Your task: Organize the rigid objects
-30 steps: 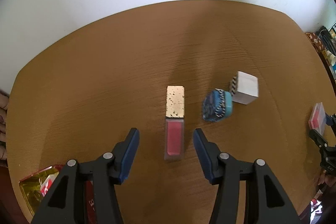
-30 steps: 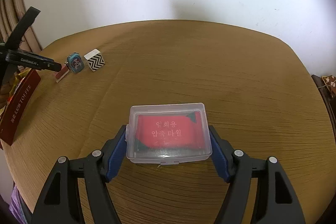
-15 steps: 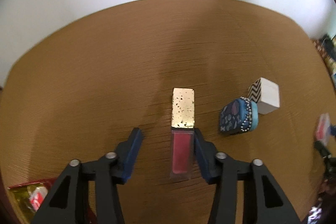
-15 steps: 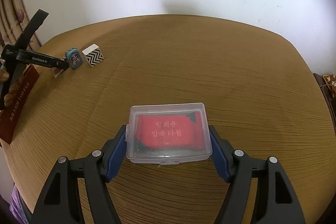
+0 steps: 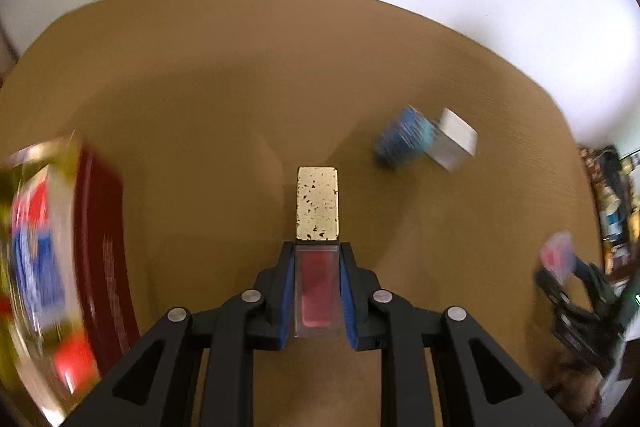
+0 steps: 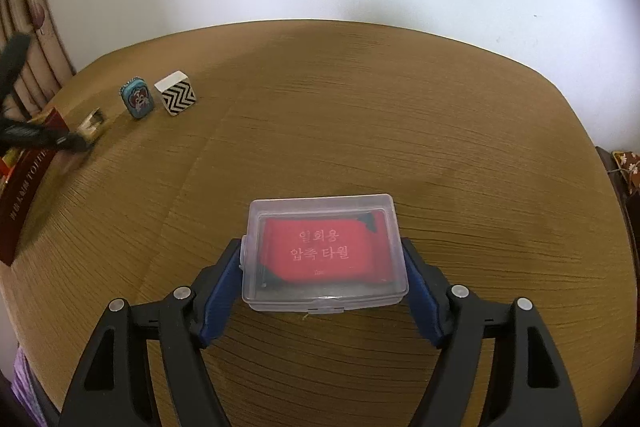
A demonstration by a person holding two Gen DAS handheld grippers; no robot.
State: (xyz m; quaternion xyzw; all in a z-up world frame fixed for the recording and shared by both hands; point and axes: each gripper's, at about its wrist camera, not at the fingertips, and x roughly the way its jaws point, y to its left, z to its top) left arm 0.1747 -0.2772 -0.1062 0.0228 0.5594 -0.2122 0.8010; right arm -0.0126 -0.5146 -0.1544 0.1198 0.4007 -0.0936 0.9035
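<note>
- Pinching the clear, red-filled end of a lip gloss tube (image 5: 317,287), the left gripper (image 5: 317,291) has just been closing, and its blue pads now press on both long sides of the tube.
- The tube's gold speckled cap (image 5: 317,203) sticks out past the fingertips, over the brown wooden table (image 5: 200,87).
- To the right of the cap, well apart from it, a small blue tin (image 5: 404,143) sits just beside a white cube (image 5: 456,143); both are blurred in the left wrist view.
- At the left edge of that view lie a dark red box (image 5: 104,255) and a shiny wrapped packet (image 5: 32,267), also blurred.
- In the right wrist view, the right gripper (image 6: 324,291) straddles a clear plastic box (image 6: 324,251) with a red pack inside bearing Korean lettering.
- Its jaws have just been opening a little; the left pad sits against the box's side, while the right pad looks slightly clear of it.
- The plastic box rests on the table near the front edge, far from the tin (image 6: 137,97) and the zigzag-patterned cube (image 6: 175,98) at the far left.
</note>
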